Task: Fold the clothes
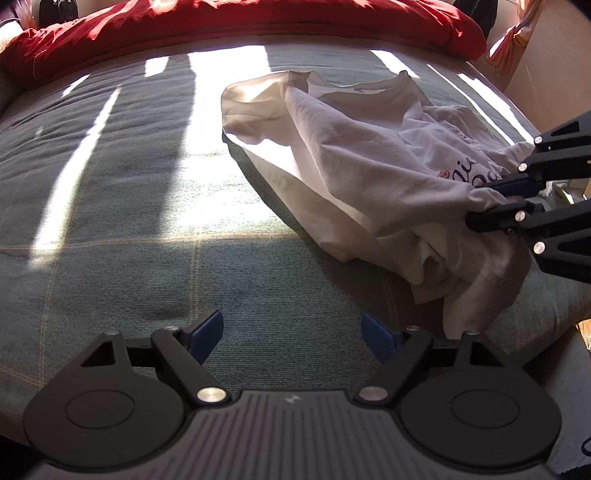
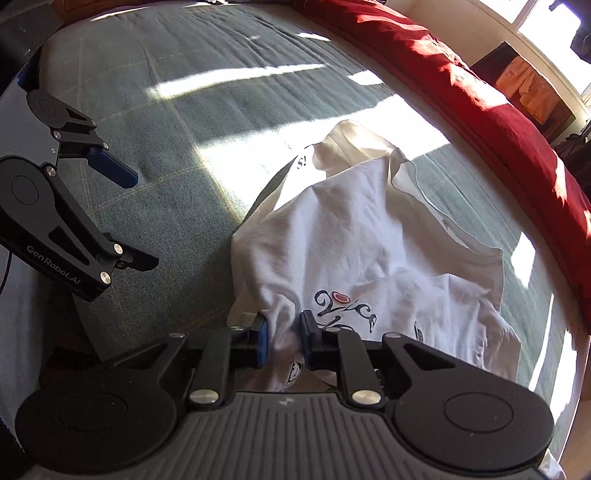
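Observation:
A crumpled white T-shirt (image 1: 354, 162) (image 2: 354, 236) with a dark and red print lies on a grey-green bedcover (image 1: 147, 221) (image 2: 166, 110). My right gripper (image 2: 283, 332) is shut on a bunched fold of the shirt near the print; in the left wrist view it enters from the right edge (image 1: 480, 205), pinching the cloth. My left gripper (image 1: 293, 330) is open with nothing between its blue pads, low over the bedcover to the left of the shirt. It also shows in the right wrist view (image 2: 142, 221) at the left, apart from the shirt.
A red blanket (image 1: 240, 26) (image 2: 498, 110) runs along the far side of the bed. Strips of sunlight cross the bedcover. Orange cloth (image 2: 528, 88) hangs by a window beyond the bed. The bed's near edge drops off at the right (image 1: 576, 332).

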Action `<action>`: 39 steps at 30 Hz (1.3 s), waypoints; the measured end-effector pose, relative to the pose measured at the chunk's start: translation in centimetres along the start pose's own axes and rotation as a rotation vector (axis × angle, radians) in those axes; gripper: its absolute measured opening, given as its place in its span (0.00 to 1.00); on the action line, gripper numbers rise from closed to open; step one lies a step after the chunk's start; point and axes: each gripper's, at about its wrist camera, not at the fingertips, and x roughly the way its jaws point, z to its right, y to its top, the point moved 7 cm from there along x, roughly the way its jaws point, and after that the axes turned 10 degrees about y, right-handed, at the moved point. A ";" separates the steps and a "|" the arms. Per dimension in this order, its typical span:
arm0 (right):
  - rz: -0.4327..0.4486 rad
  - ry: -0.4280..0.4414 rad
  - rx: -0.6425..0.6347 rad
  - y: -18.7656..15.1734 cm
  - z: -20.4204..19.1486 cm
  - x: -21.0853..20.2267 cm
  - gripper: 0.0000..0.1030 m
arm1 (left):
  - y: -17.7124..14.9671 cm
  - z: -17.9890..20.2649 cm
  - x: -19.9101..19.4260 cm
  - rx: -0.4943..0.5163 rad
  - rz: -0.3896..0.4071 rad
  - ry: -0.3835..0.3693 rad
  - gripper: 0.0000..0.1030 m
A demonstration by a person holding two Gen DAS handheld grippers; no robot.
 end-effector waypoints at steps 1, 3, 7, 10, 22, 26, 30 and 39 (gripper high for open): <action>0.003 -0.001 0.013 -0.1 0.5 -0.3 0.17 | 0.1 0.1 0.0 0.002 0.000 -0.003 0.80; 0.008 -0.014 0.042 -0.5 1.9 -1.0 0.17 | 0.3 0.5 0.0 0.000 0.003 -0.019 0.80; 0.004 -0.064 0.124 -2.0 5.0 -1.4 0.18 | 1.1 1.6 0.0 -0.051 0.010 -0.107 0.79; -0.001 -0.084 0.172 -3.3 6.4 -1.1 0.19 | 1.8 2.4 0.1 -0.134 0.003 -0.231 0.77; 0.029 -0.089 0.324 -6.9 10.3 -1.0 0.31 | 2.5 5.4 2.1 -0.259 -0.086 -0.362 0.71; 0.088 -0.047 0.339 -6.6 10.0 -3.4 0.36 | 2.4 5.7 3.3 -0.433 -0.126 -0.456 0.71; 0.131 -0.042 0.338 -6.7 9.8 -5.0 0.37 | 2.0 6.1 4.9 -0.550 -0.148 -0.462 0.71; 0.182 -0.043 0.342 -7.0 10.2 -6.4 0.37 | 2.7 6.8 7.5 -0.695 -0.130 -0.441 0.71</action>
